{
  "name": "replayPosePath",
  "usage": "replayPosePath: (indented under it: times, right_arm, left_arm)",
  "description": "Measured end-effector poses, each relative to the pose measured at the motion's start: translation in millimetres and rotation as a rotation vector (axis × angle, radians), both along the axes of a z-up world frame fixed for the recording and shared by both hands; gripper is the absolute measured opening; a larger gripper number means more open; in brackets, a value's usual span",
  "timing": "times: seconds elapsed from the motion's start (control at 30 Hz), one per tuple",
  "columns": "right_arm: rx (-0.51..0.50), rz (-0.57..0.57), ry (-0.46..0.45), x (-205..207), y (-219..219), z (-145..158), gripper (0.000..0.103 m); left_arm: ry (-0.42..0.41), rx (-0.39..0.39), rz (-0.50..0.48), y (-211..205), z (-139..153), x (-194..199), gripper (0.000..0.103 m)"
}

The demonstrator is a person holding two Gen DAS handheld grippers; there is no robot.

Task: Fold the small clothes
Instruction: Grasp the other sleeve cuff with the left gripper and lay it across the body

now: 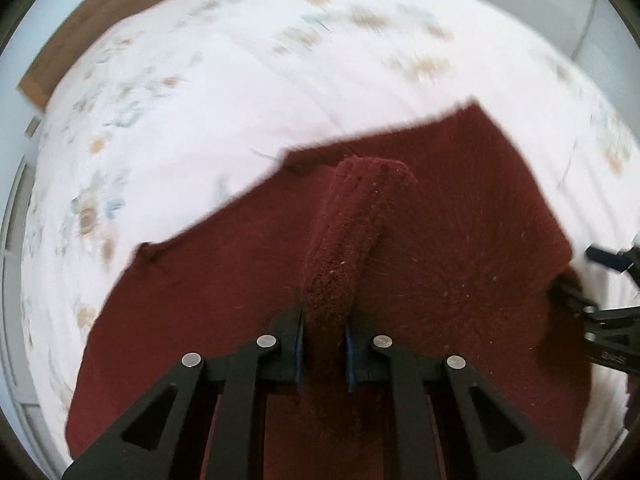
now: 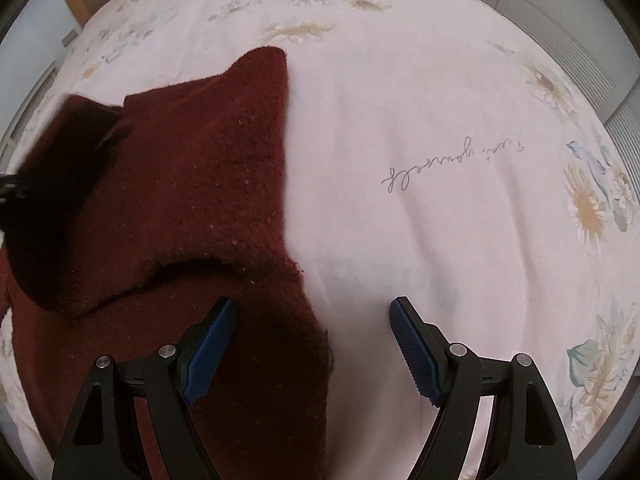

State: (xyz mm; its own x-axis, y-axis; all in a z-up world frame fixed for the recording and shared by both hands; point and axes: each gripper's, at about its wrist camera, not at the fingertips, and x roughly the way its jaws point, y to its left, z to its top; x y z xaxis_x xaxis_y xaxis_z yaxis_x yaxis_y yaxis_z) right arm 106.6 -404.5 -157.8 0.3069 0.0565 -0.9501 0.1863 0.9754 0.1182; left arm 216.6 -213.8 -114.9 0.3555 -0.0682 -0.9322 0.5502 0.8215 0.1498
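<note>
left gripper (image 1: 325, 344) pinches a raised fold of the knit (image 1: 460, 248); right gripper (image 2: 314, 344) hangs spread over its edge on the bed (image 2: 440, 120).

Bed (image 2: 440, 220) fills both views, covered by pale pink sheet (image 2: 360, 100) printed with sunflowers (image 2: 588, 208) and blue-grey leaves along edges. Cursive script (image 2: 452, 164) on sheet, upside down in right view. Wooden headboard (image 1: 80, 40) at far left corner. Pale wall (image 1: 36, 8) behind it. White louvred doors (image 2: 560, 36) at right. Soft, even light; left view blurred.
</note>
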Motion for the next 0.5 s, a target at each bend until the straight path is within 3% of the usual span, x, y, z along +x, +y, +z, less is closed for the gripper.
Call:
replayPosePath:
  times: [0.13,0.23,0.33,0.5]
  right_arm:
    - [-0.005,0.003,-0.009,-2.6,0.1,5.0,0.080]
    - [-0.004,0.005,-0.012,-5.5,3.0,7.0,0.080]
    - [-0.006,0.009,-0.012,-9.4,5.5,8.2,0.080]
    - [-0.011,0.015,-0.006,-7.6,12.4,8.4,0.080]
  left_arm:
    - [-0.037,-0.104,0.094,51.3,26.3,-4.6,0.013]
    - [-0.060,-0.151,0.171,87.1,26.5,-11.8,0.013]
    - [-0.036,-0.202,0.254,104.2,16.0,-28.1,0.013]
    - [0.052,-0.205,0.361,132.3,11.3,-48.5,0.014]
